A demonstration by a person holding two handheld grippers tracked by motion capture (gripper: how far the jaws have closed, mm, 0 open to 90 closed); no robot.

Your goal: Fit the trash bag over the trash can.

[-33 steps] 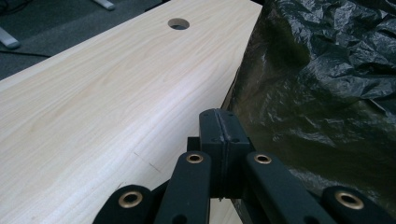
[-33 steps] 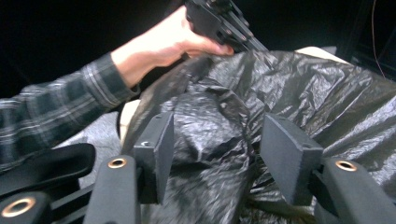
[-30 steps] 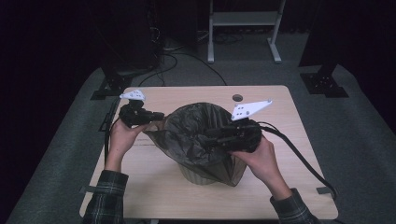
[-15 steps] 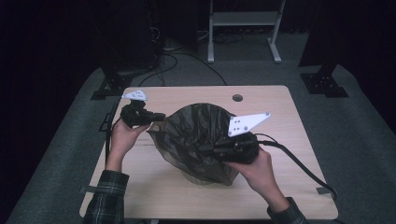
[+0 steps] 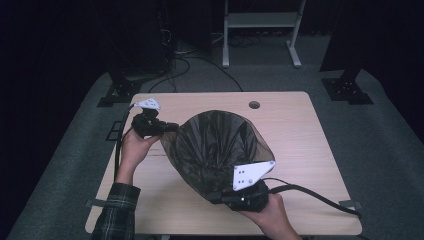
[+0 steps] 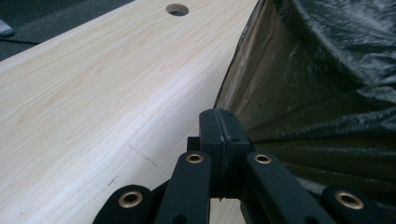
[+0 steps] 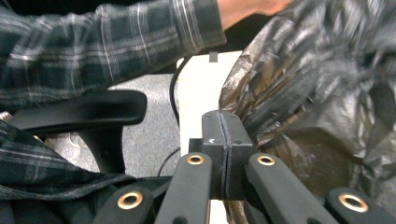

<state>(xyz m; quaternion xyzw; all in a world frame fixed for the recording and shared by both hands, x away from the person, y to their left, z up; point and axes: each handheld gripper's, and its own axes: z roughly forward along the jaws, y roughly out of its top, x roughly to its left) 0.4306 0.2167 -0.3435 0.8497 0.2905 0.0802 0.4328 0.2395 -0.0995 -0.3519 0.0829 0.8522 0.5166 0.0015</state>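
Dark translucent plastic bag point(image 5: 217, 145); crinkled, mouth stretched open, mid-table.

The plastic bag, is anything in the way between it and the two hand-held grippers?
No. The left hand-held gripper is shut on the plastic bag's left rim and the right hand-held gripper on its near rim, so nothing visible sits between.

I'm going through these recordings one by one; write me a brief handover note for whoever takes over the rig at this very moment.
Left gripper: shut on the rim of the dark plastic bin bag, at its left side.
Right gripper: jaws just closed, shut on the bag's near rim.
The bag sits mid-table, its mouth held wide open between the two grips.
Done: both edges gripped, mouth spread.
Left: what goes into or under the bag cannot be told; keep both grips.
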